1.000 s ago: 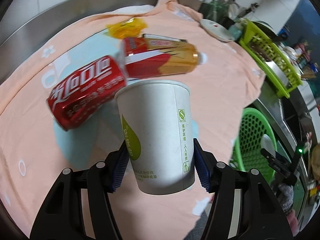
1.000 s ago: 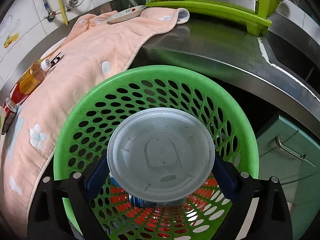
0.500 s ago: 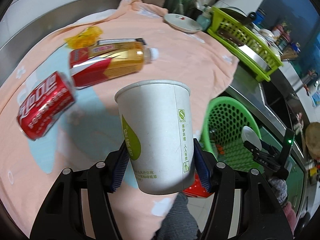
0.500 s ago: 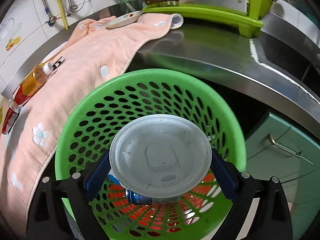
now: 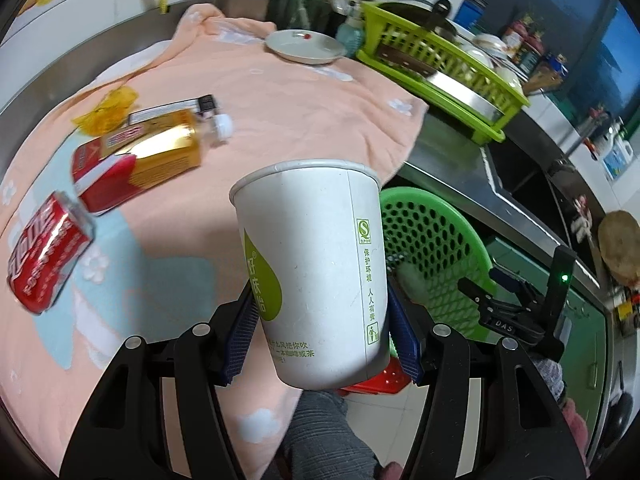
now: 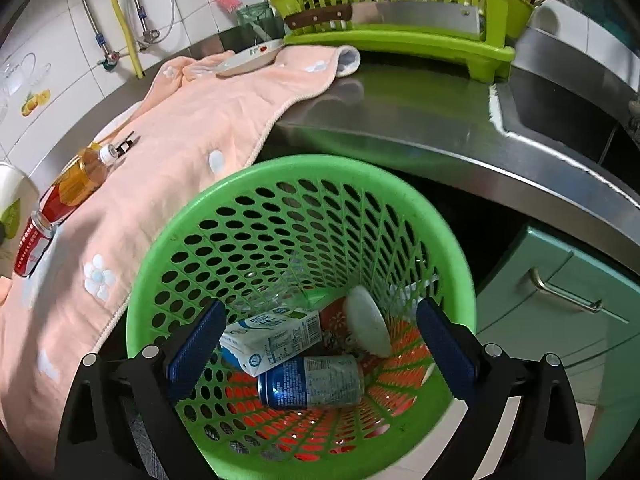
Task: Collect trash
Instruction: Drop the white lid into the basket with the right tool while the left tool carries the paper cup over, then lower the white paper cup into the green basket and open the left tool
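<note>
My left gripper [image 5: 320, 338] is shut on a white paper cup [image 5: 312, 272] with green print, held upright above the pink towel's edge, left of the green basket [image 5: 432, 236]. My right gripper [image 6: 316, 344] is open and empty over the green basket [image 6: 456, 248]. In the basket lie a white plastic lid [image 6: 368, 322], a milk carton [image 6: 272, 336] and a blue can [image 6: 312, 380]. A red cola can [image 5: 44, 252], a tea bottle [image 5: 136, 160] and a yellow wrapper [image 5: 106, 110] lie on the pink towel [image 5: 288, 96].
A white plate [image 5: 306, 46] sits at the towel's far end. A green dish rack [image 6: 392, 28] with a cleaver [image 6: 384, 14] stands on the steel counter [image 6: 420, 120]. A sink [image 6: 568, 112] is at the right. A black-and-white flat object [image 5: 176, 108] lies behind the bottle.
My right gripper opened and dropped the white lid into the basket. My left gripper carried the paper cup to the right, toward the basket.
</note>
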Available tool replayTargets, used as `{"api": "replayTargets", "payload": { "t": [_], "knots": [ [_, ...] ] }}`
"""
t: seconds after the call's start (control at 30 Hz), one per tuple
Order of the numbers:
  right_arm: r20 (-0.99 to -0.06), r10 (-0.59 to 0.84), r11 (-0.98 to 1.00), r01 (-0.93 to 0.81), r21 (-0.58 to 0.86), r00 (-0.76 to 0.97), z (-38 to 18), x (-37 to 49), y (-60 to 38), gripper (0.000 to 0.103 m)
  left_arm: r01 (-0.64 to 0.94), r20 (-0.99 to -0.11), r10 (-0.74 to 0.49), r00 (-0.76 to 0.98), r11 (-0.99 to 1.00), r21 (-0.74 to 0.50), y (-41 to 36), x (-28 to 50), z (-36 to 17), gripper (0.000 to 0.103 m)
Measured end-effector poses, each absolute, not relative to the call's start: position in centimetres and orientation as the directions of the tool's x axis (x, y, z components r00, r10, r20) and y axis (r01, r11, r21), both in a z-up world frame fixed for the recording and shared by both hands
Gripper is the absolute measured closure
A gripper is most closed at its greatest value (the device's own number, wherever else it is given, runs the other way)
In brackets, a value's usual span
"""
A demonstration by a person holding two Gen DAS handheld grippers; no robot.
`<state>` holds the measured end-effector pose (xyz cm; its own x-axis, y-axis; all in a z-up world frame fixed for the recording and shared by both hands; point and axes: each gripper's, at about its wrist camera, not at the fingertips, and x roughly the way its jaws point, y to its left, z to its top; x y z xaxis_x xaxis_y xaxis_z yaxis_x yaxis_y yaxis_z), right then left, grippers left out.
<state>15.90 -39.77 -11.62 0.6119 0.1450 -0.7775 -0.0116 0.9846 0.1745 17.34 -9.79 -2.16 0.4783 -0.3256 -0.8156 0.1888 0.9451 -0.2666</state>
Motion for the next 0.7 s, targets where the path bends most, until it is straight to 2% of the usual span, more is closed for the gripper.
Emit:
{"api": "replayTargets", "payload": {
  "t": [0.43,0.7],
  "knots": [
    [-0.711,0.105,0.983,0.035,0.179,0.695,-8.4,11.8,-42.5,0.01,0.328,-0.843,-0.388,0.373,0.905,-0.271,-18.2,18.6,-4.4,0.043],
    [-0.693,0.088,0.983,0.048,0.175,0.716,-7.9,9.8,-44.1,0.01,0.394,-0.877,-0.379,0.297,0.885,-0.249,-23.5,19.5,-7.4,0.043]
  ]
}}
